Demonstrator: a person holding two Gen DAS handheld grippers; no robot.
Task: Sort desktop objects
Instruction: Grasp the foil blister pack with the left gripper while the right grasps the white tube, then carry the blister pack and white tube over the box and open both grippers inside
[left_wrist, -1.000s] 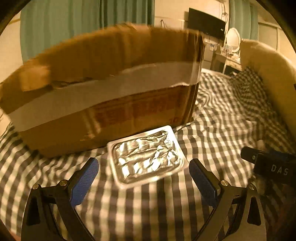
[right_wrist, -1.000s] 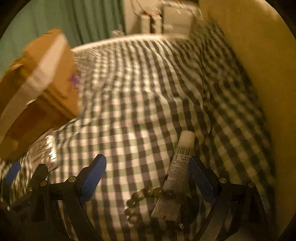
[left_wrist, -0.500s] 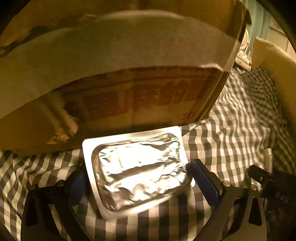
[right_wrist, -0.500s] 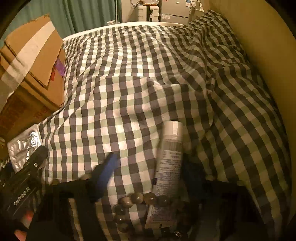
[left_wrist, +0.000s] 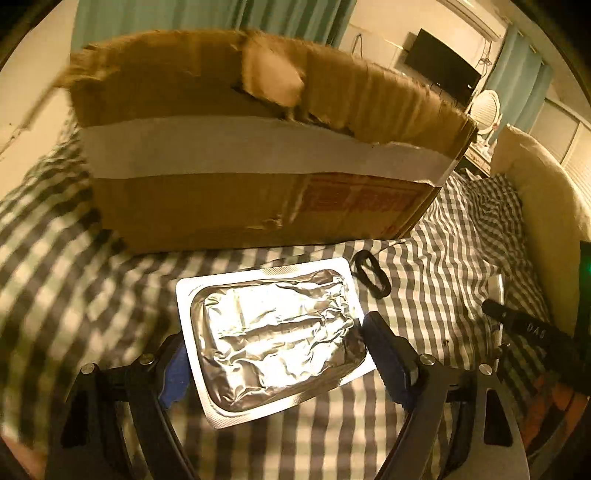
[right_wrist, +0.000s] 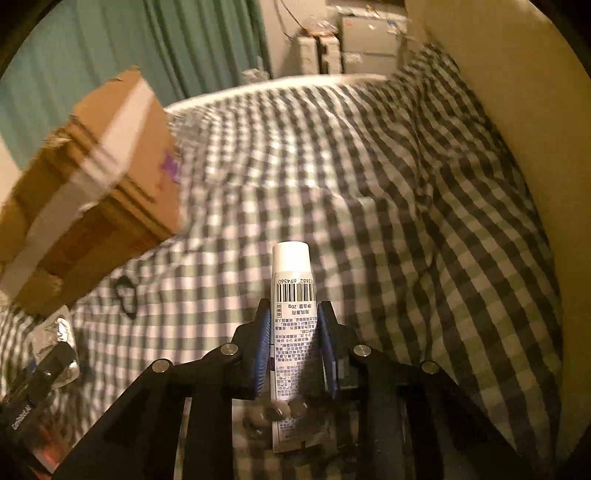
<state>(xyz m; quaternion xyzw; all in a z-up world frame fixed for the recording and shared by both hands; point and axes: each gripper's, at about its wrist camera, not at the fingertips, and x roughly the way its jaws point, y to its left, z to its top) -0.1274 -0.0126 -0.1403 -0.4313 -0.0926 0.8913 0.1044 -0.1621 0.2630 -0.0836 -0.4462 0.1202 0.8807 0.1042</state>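
Foil pack (left_wrist: 275, 343) is sitting between your left claw's (left_wrist: 275, 363) pads, which are flanking its edges, though I cannot tell if they are pinching. Your right claw (right_wrist: 291, 345) is clamping the tube (right_wrist: 293, 317). Next, I judge, you are carrying both to the box (left_wrist: 258, 155) at 12 o'clock.

crinkled shiny foil pack (left_wrist: 275, 341); rough matt cardboard box (left_wrist: 255, 162) with papery tape; soft checked cloth (right_wrist: 388, 206); smooth glossy plastic tube (right_wrist: 293, 295).
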